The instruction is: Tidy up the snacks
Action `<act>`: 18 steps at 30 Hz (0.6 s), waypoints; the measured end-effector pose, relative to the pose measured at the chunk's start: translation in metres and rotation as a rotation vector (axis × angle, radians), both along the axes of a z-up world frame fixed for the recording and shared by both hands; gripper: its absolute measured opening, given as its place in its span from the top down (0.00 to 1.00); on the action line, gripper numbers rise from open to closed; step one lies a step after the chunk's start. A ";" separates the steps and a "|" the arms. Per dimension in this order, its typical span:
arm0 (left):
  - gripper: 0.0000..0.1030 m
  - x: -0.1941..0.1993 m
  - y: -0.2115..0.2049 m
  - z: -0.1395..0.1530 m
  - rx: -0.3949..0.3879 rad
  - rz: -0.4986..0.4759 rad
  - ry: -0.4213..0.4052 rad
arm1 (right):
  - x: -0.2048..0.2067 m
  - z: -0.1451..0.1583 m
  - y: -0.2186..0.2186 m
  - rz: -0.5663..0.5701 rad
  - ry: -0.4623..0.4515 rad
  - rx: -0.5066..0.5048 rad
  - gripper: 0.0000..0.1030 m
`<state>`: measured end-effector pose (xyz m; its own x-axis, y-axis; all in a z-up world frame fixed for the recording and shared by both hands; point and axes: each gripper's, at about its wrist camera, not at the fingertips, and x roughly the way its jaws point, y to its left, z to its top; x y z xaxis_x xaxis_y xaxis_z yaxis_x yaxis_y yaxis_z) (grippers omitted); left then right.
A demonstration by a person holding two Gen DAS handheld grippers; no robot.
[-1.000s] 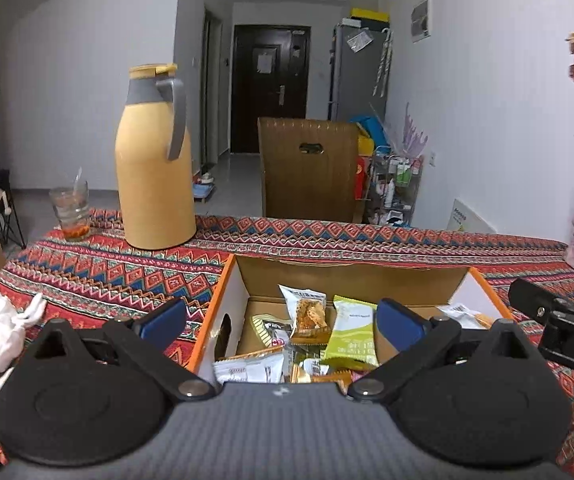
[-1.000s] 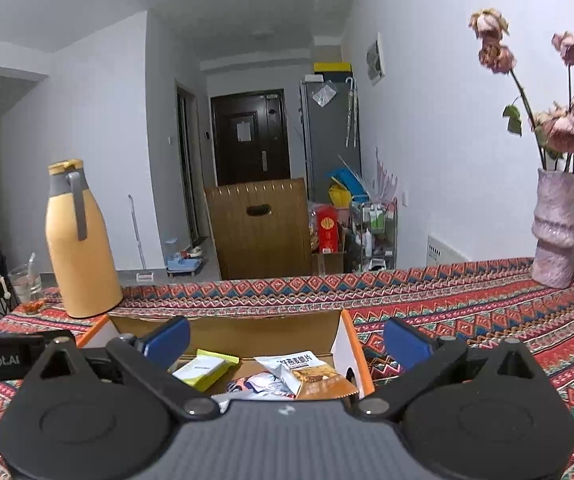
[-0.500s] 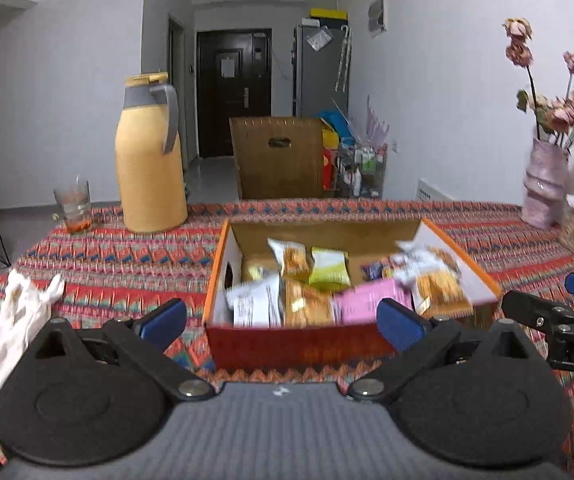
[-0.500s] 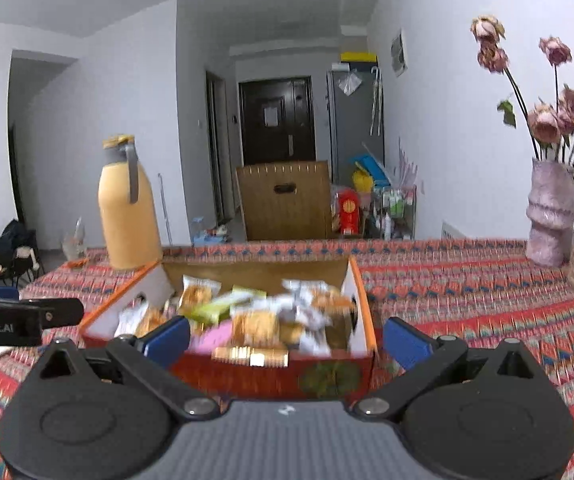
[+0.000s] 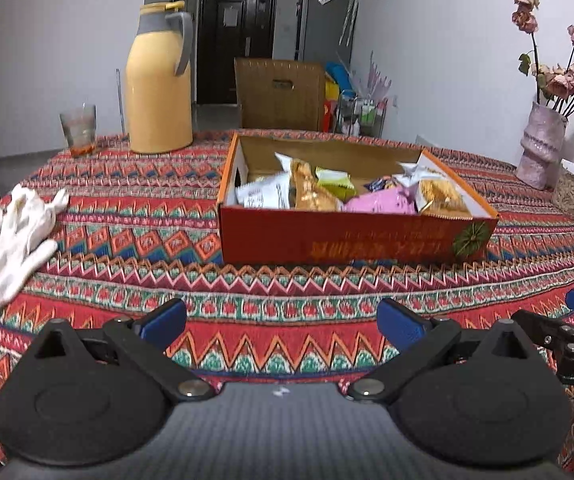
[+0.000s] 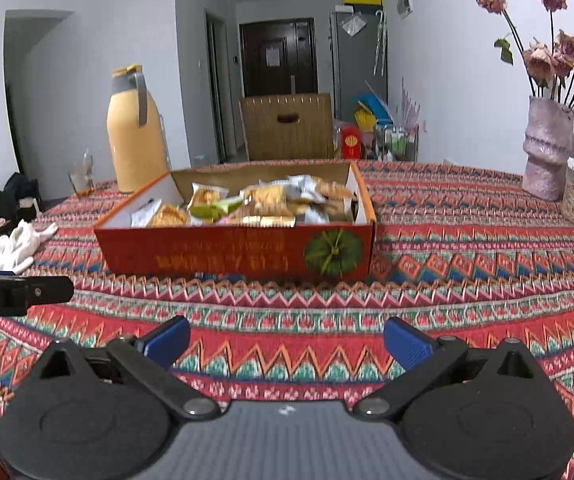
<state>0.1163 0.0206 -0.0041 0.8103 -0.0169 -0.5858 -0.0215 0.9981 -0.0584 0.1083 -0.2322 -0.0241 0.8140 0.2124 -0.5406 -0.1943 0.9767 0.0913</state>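
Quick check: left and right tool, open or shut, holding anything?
Left tool: open, holding nothing.
Right tool: open, holding nothing.

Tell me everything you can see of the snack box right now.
The snack box is a shallow, open-topped cardboard tray, red-orange outside with yellow lettering and a green pumpkin picture at one front corner, plain brown and white inside. It sits flat on the patterned tablecloth, holding a loose heap of wrapped snacks. Neither tool touches it.

Home: fridge point(image 5: 324, 16), flower vase point(image 6: 547, 148).
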 end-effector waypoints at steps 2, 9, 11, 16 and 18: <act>0.00 -0.001 0.000 -0.001 -0.006 -0.003 0.006 | -0.001 -0.002 0.001 0.000 0.012 0.002 0.00; 0.00 -0.004 -0.003 -0.004 -0.003 -0.022 0.014 | -0.001 -0.003 0.001 -0.007 0.020 0.015 0.00; 0.00 -0.004 -0.003 -0.005 -0.006 -0.023 0.019 | 0.000 -0.003 0.001 -0.008 0.022 0.018 0.00; 0.00 -0.004 -0.004 -0.006 -0.007 -0.025 0.023 | 0.001 -0.003 0.000 -0.011 0.021 0.019 0.00; 0.00 -0.004 -0.003 -0.006 -0.008 -0.026 0.024 | 0.002 -0.004 0.000 -0.014 0.020 0.022 0.00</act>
